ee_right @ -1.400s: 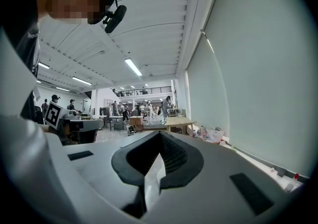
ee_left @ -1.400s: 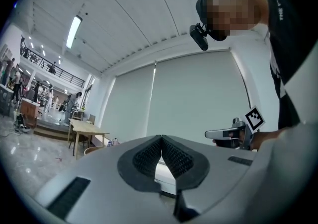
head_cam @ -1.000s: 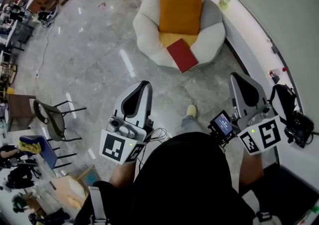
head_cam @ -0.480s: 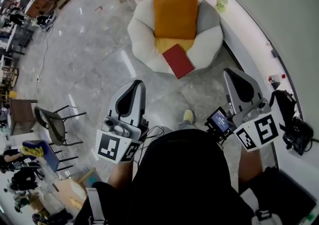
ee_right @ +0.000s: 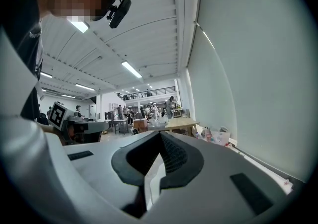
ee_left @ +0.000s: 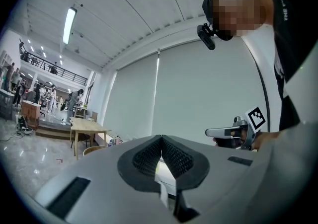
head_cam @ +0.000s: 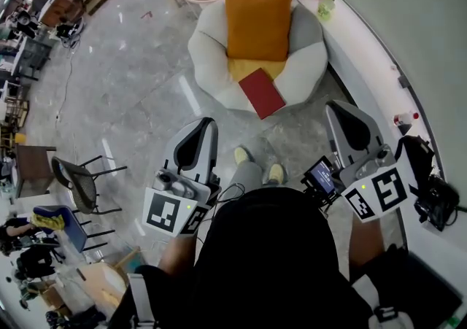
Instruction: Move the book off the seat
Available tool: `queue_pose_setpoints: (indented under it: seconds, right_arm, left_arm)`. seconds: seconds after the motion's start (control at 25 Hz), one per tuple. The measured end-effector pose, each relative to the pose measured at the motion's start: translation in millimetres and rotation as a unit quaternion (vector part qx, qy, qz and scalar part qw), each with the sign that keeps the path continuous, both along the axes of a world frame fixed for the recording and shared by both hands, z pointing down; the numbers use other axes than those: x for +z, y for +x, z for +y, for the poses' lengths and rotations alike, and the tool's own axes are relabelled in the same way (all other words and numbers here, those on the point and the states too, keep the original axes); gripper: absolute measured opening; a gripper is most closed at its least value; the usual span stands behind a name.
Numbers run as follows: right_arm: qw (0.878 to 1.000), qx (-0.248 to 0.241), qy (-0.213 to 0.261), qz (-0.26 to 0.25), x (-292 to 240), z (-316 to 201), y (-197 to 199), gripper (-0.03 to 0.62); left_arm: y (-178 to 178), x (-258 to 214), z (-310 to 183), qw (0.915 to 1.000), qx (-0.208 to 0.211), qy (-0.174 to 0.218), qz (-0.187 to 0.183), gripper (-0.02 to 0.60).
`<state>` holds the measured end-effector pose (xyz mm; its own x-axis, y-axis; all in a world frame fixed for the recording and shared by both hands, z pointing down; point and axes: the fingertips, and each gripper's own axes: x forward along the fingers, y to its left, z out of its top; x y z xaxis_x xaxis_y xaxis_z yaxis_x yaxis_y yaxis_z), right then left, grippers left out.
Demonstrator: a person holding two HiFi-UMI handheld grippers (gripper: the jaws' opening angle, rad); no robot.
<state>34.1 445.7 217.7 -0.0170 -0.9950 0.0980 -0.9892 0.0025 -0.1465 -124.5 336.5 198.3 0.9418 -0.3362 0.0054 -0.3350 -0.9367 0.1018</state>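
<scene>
Book [head_cam: 262,93], red, lies at the front of the white armchair [head_cam: 208,43]. It rests partly on the yellow seat pad [head_cam: 248,68], below the upright orange cushion [head_cam: 257,20]. In my head view its long axis runs diagonally, upper left to lower right, and the near corner reaches the seat's front rim, pointing toward me. Only the head view shows the book. Both gripper views look level across the room, at a blind, the ceiling and a wooden table [ee_left: 87,128]. My left gripper [head_cam: 204,123] and right gripper [head_cam: 338,106] hang well short of the chair, each with its jaws pressed together on nothing.
</scene>
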Motion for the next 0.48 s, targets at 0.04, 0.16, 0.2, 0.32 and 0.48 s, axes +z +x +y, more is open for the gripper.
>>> queue_pose_setpoints:
  seconds: [0.04,0.16,0.2,0.32,0.48]
  right_arm:
    - [1.0,-0.002,-0.001,0.002,0,-1,-1,0.012]
    - [1.0,-0.004,-0.006,0.006,1,-5,-4,0.012]
    - [1.0,-0.005,-0.005,0.005,1,-7,-5,0.012]
    - [1.0,-0.006,-0.007,0.005,2,-14,-8,0.012]
    - [1.0,-0.005,-0.013,0.008,8,-32,-4,0.012]
  left_arm:
    - [1,-2,-1,1.0,0.0,-0.001,0.005,0.012]
    - [0,-2,-6,1.0,-0.001,0.002,0.003,0.012]
    - [-2,0,-8,1.0,-0.001,0.003,-0.003,0.012]
    - [-3,5,-13,0.9999,0.005,0.004,-0.01,0.012]
    - [4,15,-31,0.9998,0.011,-0.001,-0.013,0.012]
